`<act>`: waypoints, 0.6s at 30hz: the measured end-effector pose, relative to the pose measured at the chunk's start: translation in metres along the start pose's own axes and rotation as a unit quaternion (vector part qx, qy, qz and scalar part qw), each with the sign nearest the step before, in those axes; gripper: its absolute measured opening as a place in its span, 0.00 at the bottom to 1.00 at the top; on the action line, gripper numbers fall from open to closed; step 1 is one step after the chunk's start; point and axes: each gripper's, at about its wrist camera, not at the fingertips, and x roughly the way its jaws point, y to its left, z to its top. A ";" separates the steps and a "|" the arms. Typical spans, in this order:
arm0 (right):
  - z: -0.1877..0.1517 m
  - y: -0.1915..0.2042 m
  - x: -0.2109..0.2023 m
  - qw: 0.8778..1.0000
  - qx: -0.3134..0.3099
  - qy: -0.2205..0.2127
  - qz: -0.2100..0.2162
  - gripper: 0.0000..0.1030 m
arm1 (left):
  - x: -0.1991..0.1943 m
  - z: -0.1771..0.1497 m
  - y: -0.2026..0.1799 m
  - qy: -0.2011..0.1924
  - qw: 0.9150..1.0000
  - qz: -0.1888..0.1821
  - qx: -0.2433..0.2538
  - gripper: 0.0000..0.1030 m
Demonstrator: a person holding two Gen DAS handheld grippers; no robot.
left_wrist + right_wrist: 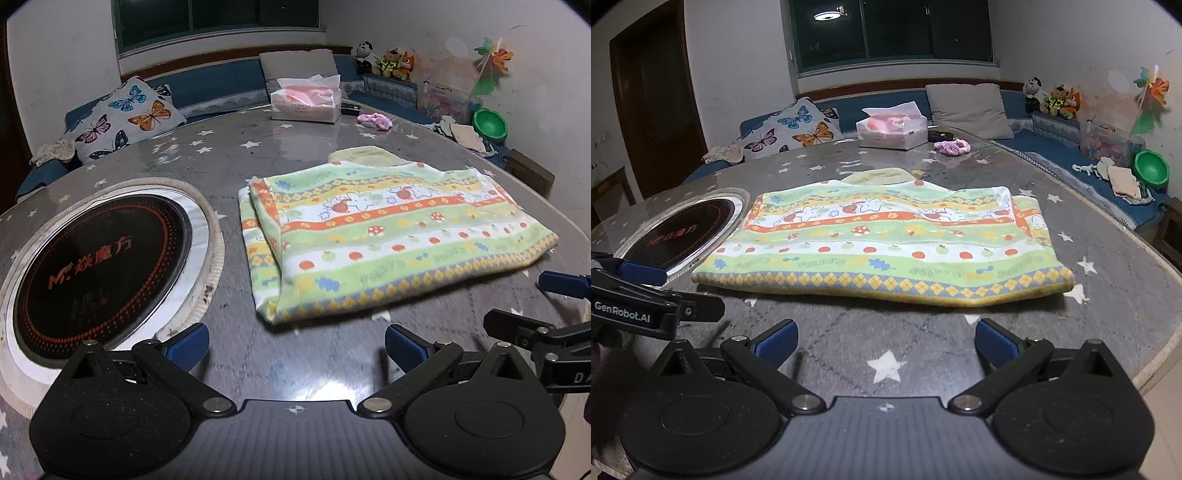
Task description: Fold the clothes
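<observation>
Grey, star-printed table (1108, 314) fills both views. Nearest the cameras, the left gripper (297, 345) and right gripper (886, 341) hover over bare tabletop, each with its blue-padded jaws spread wide and nothing between them. Just beyond lies the folded cloth (882, 245), flat on the table, its stripes and long axis running left to right across the right wrist view, the folded edge nearest the grippers. A round black cooktop (103, 266) sits inset in the table just left of the cloth. A pale green cloth (877, 175) peeks out behind it. Farther back rest a tissue box (892, 131) and a purple scrunchie (953, 146); a butterfly pillow (129, 118) lies on the blue bench beyond.
</observation>
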 end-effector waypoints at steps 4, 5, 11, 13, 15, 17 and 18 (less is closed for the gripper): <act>-0.003 0.005 -0.002 1.000 -0.001 -0.002 -0.008 1.00 | -0.007 -0.007 -0.001 -0.007 1.000 -0.002 0.000 1.00; -0.003 0.006 -0.003 1.000 0.001 -0.003 -0.008 1.00 | -0.008 -0.009 -0.001 -0.007 1.000 -0.002 0.000 1.00; -0.007 0.013 -0.007 1.000 0.004 -0.005 -0.008 1.00 | -0.014 -0.017 -0.003 -0.005 1.000 -0.001 -0.002 1.00; -0.008 0.015 -0.008 1.000 0.004 -0.005 -0.007 1.00 | -0.017 -0.019 -0.002 -0.006 1.000 0.001 -0.005 1.00; -0.010 0.017 -0.010 1.000 0.004 -0.006 -0.005 1.00 | -0.019 -0.022 -0.002 -0.007 1.000 0.003 -0.007 1.00; -0.010 0.019 -0.012 1.000 0.003 -0.008 -0.005 1.00 | -0.022 -0.024 -0.001 -0.009 1.000 0.005 -0.008 1.00; -0.011 0.020 -0.013 1.000 0.002 -0.009 -0.005 1.00 | -0.023 -0.024 -0.001 -0.010 1.000 0.005 -0.008 1.00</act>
